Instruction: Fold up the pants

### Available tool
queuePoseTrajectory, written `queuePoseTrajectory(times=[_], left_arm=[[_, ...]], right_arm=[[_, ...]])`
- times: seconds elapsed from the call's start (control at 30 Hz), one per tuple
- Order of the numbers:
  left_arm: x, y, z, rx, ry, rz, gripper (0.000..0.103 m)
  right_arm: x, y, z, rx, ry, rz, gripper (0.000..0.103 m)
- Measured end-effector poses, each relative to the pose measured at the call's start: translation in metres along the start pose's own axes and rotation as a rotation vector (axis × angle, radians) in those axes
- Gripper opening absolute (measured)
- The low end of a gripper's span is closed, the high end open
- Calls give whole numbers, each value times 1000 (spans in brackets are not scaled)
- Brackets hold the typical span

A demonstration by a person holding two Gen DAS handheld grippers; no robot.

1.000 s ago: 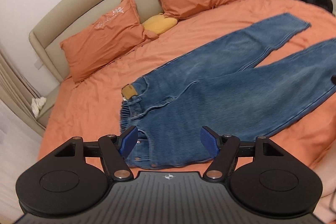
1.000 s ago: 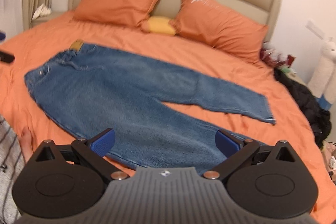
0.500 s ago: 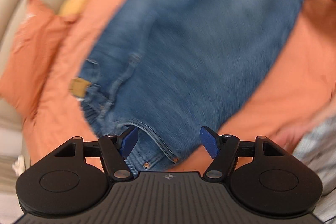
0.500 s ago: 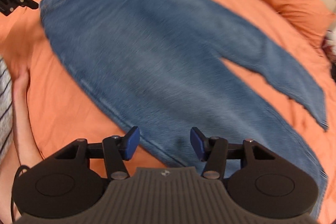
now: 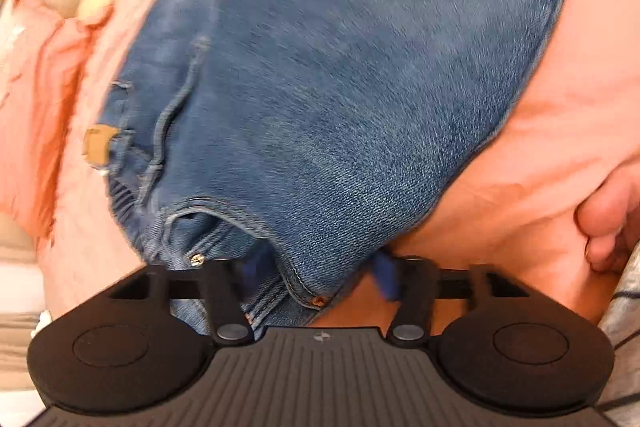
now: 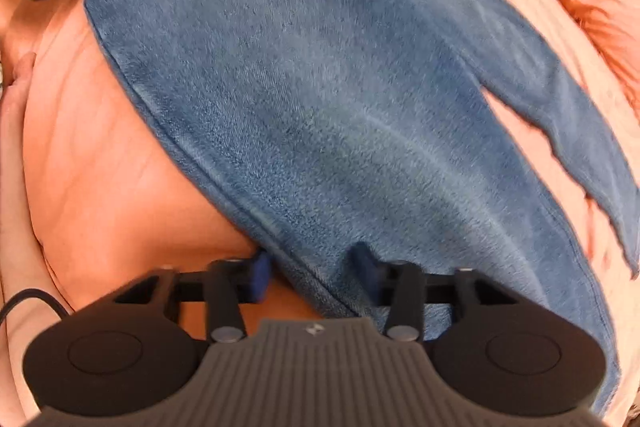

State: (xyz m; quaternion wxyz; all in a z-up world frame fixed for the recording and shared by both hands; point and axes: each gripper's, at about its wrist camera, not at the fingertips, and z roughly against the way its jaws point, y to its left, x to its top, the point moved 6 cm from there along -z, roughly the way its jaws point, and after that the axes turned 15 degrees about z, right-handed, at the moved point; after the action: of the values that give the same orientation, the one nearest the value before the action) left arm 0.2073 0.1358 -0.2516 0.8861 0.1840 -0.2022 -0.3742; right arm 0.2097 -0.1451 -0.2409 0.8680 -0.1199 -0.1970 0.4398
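Both grippers dropped from hovering to bed point(image 5: 520, 155) level. Left gripper point(image 5: 316, 277) fingers spread around jeans point(image 5: 340, 67) waistband corner; right gripper point(image 6: 310, 273) fingers spread astride near leg edge. Grasp imminent, fold not begun.

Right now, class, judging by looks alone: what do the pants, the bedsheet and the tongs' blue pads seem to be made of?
Pants: apparently denim, matte blue with faded patches, contrast stitching and copper-looking rivets. Bedsheet: a soft woven fabric, perhaps cotton, matte orange, creasing in shallow folds. Blue pads on the right tongs: probably rubber or soft plastic; motion blur hides any texture.
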Motion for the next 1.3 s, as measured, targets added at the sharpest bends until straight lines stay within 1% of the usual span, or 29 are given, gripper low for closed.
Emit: queuePoseTrajectory(times=[0.03, 0.07, 0.1, 0.13, 0.23, 0.33, 0.4, 0.47, 0.57, 0.67, 0.73, 0.77, 0.87, 0.97, 1.03, 1.1, 1.2, 1.3], left_arm=[[1, 2, 6, 8, -14, 27, 37], [2, 4, 14, 19, -33, 51, 34], [5, 8, 22, 36, -57, 76, 30], [8, 12, 31, 52, -82, 106, 28], [23, 34, 62, 88, -158, 215, 25], [48, 62, 91, 108, -219, 301, 24], [67, 79, 108, 129, -254, 320, 23], [88, 96, 120, 151, -276, 326, 23], [127, 127, 119, 164, -270, 336, 23], [162, 160, 94, 167, -232, 347, 23], [184, 175, 72, 183, -205, 349, 23], [195, 183, 59, 194, -192, 344, 23], [213, 200, 13, 214, -131, 328, 23], [220, 207, -26, 196, -72, 317, 23], [224, 206, -50, 184, -47, 310, 23], [224, 206, -75, 156, -23, 315, 23], [220, 204, -110, 98, 3, 319, 24], [216, 205, -130, 47, 7, 374, 24]], right_arm=[[0, 0, 6, -12, -12, 0, 16], [0, 0, 13, -31, -25, 5, 11], [-1, -1, 20, -56, -39, 11, 8], [0, -3, 29, -78, -54, 14, 7], [8, -22, 58, -142, -105, -1, 3], [29, -53, 90, -260, -154, 4, 2], [44, -78, 106, -330, -173, 18, 2], [60, -106, 112, -383, -180, 34, 2], [85, -156, 104, -419, -166, 38, 1], [116, -201, 81, -444, -146, 35, 1], [139, -224, 63, -470, -133, 47, 1], [144, -230, 54, -480, -128, 53, 0], [173, -263, 11, -472, -109, 75, 0], [187, -280, -40, -428, -59, 100, 0], [192, -286, -71, -409, -28, 119, 0], [194, -289, -98, -373, -8, 119, 0], [193, -294, -131, -307, 5, 102, 0], [191, -296, -152, -254, 5, 90, 1]])
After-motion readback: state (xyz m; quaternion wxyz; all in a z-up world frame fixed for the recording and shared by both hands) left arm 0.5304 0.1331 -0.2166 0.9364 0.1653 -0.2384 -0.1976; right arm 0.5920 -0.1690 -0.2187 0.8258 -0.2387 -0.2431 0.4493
